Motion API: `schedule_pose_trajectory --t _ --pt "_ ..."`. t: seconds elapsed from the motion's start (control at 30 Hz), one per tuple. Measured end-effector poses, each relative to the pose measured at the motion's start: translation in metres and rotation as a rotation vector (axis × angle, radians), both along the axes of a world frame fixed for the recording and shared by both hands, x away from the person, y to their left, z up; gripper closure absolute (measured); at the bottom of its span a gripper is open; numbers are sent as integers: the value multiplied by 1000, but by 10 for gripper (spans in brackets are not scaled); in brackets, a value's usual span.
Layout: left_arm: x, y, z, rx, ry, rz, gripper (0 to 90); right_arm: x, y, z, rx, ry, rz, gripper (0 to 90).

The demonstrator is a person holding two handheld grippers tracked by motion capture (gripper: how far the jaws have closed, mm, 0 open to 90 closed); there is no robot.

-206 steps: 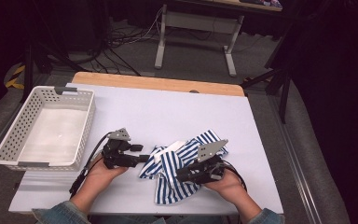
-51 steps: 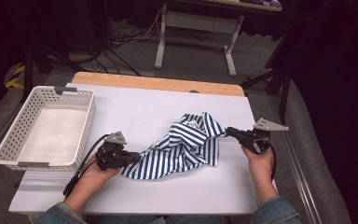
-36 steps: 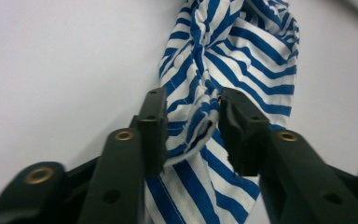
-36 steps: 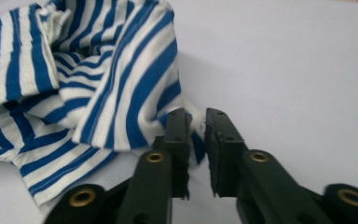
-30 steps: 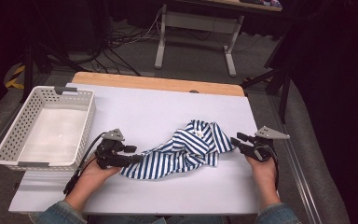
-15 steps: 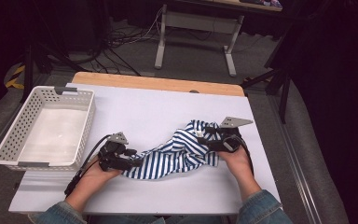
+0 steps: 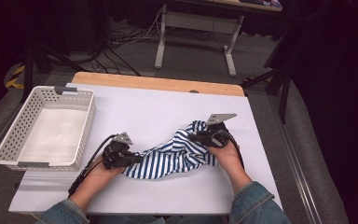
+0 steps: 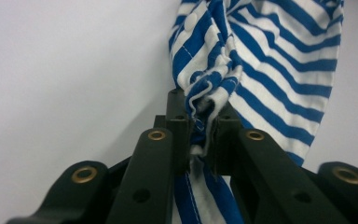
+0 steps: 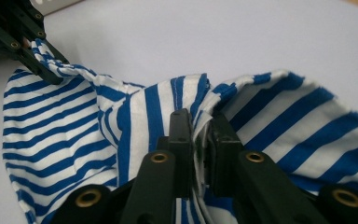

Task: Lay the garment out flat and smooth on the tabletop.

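Observation:
A blue-and-white striped cloth (image 7: 175, 156) lies bunched on the white table (image 7: 158, 116) between both hands. My left gripper (image 7: 137, 159) is at its left end, and its jaws have just been closing; in the left gripper view they pinch a gathered fold of the striped cloth (image 8: 242, 70). My right gripper (image 7: 195, 137) is at the cloth's upper right part. Its jaws have also just been closing and now clamp a ridge of the striped cloth (image 9: 135, 135). The left gripper (image 9: 51, 70) shows far off in the right gripper view, holding the cloth's corner.
A white perforated basket (image 7: 9, 142) stands at the table's left, with nothing inside. A wooden table edge (image 7: 158, 84) runs along the back. Beyond it are grey floor, cables and a metal stand (image 7: 196, 28). A rail runs along the right side.
The right gripper has moved left from the cloth's far right end onto its upper middle and shut on a fold there. The left gripper stayed in place and tightened on its end.

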State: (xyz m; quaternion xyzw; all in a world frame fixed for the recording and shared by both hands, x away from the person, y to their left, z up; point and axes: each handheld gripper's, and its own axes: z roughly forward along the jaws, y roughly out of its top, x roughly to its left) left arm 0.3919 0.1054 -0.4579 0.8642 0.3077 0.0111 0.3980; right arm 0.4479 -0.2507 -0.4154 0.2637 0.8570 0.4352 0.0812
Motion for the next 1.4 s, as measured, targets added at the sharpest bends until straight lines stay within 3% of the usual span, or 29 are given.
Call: schedule_pose_trajectory --t 0.03,0.07,0.1,0.17,0.33,0.37,0.47,0.57,0.6,0.67,0.8,0.87,1.03,1.13,1.17,1.23,1.27,1.3,1.33,1.37,1.4 --pt "0 0 0 0 0 0 826 0 0 0 0 0 0 833" --pt "0 0 2 -4 -10 6 829 0 1 5 4 -29 -5 844" --pt "2 2 8 -18 -42 25 832 0 1 8 7 -43 -9 847" --pt "4 4 14 -31 -62 45 833 1 2 15 14 -72 -14 849" --pt "10 9 28 -71 -99 86 837 4 4 39 33 -143 -24 851" --pt "14 10 38 -70 -135 105 837 4 4 43 34 -157 -28 851" --pt "17 10 48 -72 -162 116 838 4 4 53 42 -188 -32 852" --pt "20 12 71 -81 -230 149 840 2 2 71 74 -239 -37 852" --pt "20 12 71 -81 -230 149 841 2 2 71 74 -239 -37 852" --pt "20 15 87 -102 -285 174 841 -3 0 84 101 -277 -35 852" --pt "13 19 95 -138 -315 180 841 -17 -6 95 144 -298 -14 851" --pt "8 18 92 -126 -322 164 841 -26 -8 93 145 -297 6 851" --pt "-3 16 76 -109 -293 113 839 -46 -14 78 135 -264 36 851" --pt "-11 14 60 -102 -233 65 837 -66 -21 58 132 -212 54 850" --pt "-15 11 49 -86 -193 31 837 -71 -22 52 125 -202 57 850" --pt "-17 11 44 -75 -186 25 836 -75 -23 46 118 -192 61 850" --pt "-18 10 37 -83 -151 15 835 -82 -25 34 90 -175 65 850" --pt "-18 10 37 -83 -151 15 835 -82 -25 34 90 -175 65 850" --pt "-19 10 32 -87 -118 -1 834 -87 -27 23 86 -148 70 849" --pt "-19 10 32 -87 -118 -1 834 -87 -27 23 86 -148 70 849" --pt "-21 9 28 -82 -99 -23 833 -92 -30 13 79 -123 71 848"
